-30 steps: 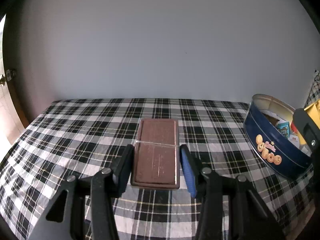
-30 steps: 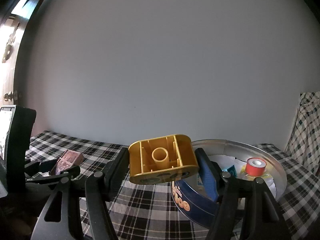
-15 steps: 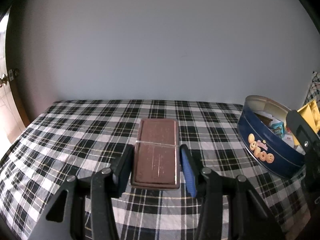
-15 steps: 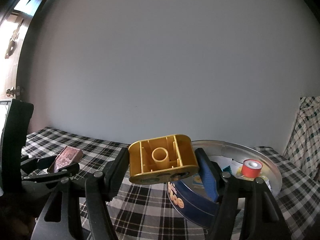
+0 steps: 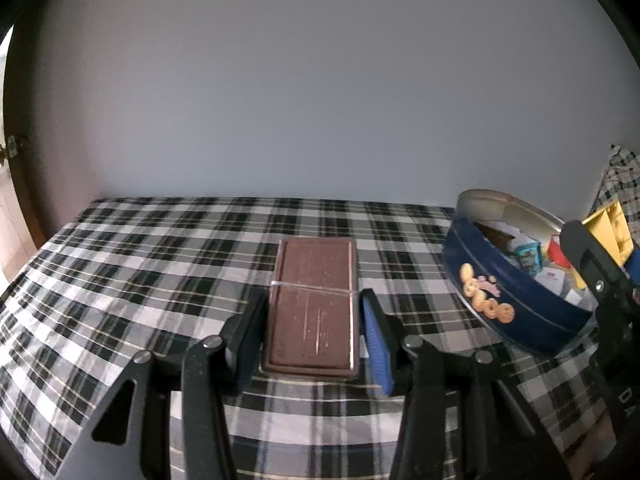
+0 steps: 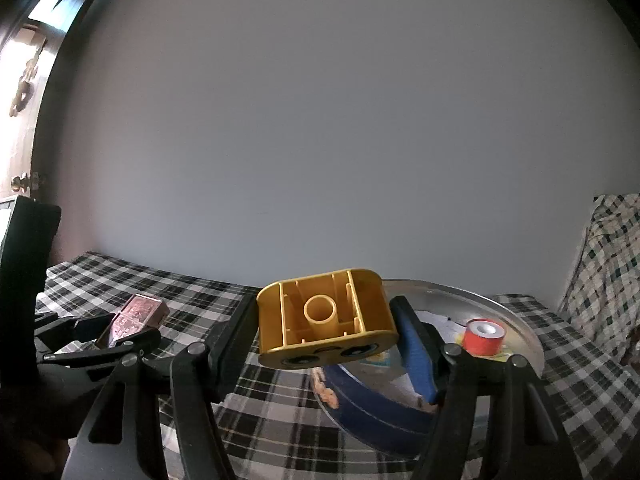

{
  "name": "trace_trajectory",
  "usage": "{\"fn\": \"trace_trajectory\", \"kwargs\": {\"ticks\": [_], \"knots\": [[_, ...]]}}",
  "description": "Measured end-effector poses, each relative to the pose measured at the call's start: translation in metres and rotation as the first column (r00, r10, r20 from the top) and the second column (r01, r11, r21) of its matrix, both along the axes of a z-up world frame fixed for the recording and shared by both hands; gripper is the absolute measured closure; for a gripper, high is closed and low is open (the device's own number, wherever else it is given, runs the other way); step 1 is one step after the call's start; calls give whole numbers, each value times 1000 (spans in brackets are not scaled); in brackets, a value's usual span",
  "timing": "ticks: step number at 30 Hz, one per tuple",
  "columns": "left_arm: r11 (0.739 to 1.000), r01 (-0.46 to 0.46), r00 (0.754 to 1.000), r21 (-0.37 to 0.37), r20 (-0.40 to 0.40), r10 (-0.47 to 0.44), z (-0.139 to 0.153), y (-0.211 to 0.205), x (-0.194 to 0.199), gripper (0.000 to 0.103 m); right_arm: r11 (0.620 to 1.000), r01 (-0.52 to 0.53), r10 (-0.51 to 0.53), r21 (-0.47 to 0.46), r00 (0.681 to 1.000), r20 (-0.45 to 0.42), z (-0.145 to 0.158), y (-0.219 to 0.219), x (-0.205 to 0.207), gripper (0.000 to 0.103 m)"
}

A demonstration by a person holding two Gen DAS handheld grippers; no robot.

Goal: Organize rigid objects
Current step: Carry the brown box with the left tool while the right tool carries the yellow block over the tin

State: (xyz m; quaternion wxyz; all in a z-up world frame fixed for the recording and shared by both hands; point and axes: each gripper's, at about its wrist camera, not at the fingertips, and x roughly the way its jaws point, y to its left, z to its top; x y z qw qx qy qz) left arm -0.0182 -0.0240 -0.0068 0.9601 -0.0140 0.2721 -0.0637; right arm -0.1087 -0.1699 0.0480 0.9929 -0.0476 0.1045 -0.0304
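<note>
While the left claw [image 5: 312,336] straddles the brown box [image 5: 313,312] on the plaid bench [image 5: 160,264], jaws not quite touching, the right claw [image 6: 324,328] grips a yellow block [image 6: 325,320] beside the tin [image 6: 524,340].

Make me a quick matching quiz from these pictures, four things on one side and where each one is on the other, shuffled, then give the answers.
Things:
1. yellow block
2. brown box
3. red roll
4. blue tin

Places:
A. standing on the plaid cloth, open
B. lying inside the tin
C. between the left hand-held gripper fingers
D. clamped in the right hand-held gripper, above the cloth

Pairs: 1-D, 2-C, 3-B, 4-A
</note>
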Motion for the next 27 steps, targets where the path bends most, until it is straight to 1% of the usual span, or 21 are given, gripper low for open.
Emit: {"fn": "trace_trajectory", "kwargs": {"ticks": [4, 10, 19, 27], "knots": [[999, 37, 999, -17, 21, -36, 4, -13, -5, 57, 1000, 23, -23, -5, 1000, 14, 2, -13, -5, 34], [997, 69, 996, -20, 53, -68, 12, -33, -11, 57, 998, 68, -68, 0, 997, 26, 4, -38, -9, 34], [994, 107, 990, -8, 89, -106, 23, -64, -14, 57, 991, 128, -130, 41, 991, 40, 10, -73, -10, 34], [988, 154, 983, -6, 107, -152, 31, -92, -12, 57, 984, 170, -173, 52, 984, 49, 14, -91, -11, 34]]}}
